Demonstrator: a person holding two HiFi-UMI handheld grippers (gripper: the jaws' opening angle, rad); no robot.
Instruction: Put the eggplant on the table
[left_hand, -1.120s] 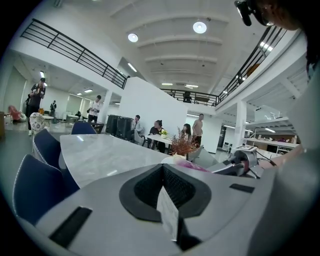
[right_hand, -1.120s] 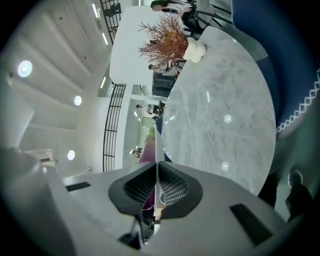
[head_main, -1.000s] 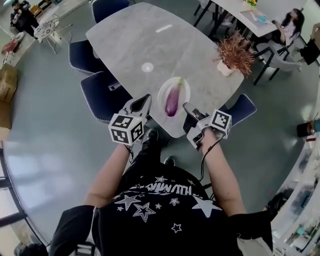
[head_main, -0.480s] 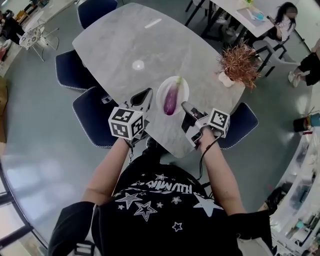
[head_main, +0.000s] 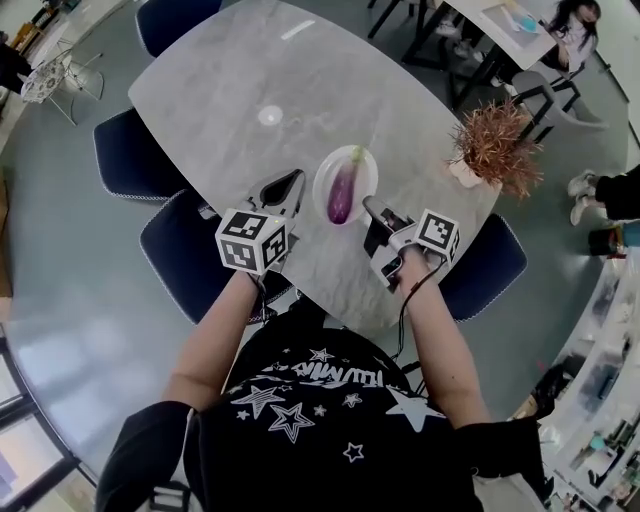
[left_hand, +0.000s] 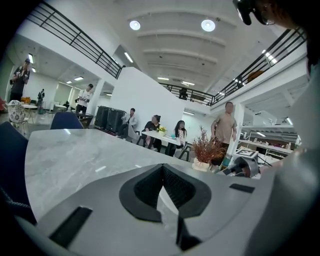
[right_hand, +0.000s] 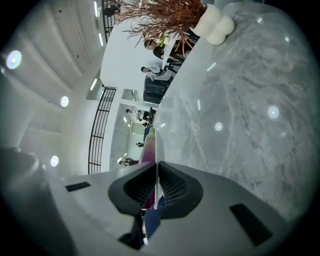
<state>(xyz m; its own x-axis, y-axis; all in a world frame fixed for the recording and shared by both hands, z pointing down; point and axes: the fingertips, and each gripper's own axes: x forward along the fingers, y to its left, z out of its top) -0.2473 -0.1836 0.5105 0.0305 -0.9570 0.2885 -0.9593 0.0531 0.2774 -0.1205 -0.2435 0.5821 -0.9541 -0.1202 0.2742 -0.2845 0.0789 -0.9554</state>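
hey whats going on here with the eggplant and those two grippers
A person stands at the near edge of a marble table with a gripper in each hand. The eggplant lies on a white plate, untouched. The left gripper and right gripper sit on either side of the plate, jaws together and holding nothing. The eggplant has not yet been put on the table itself.

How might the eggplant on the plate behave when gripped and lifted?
Its smooth purple skin suggests the eggplant may slip in a grip. Long and rounded, it could roll on the flat table. It looks plump, so it is probably firm, not floppy.
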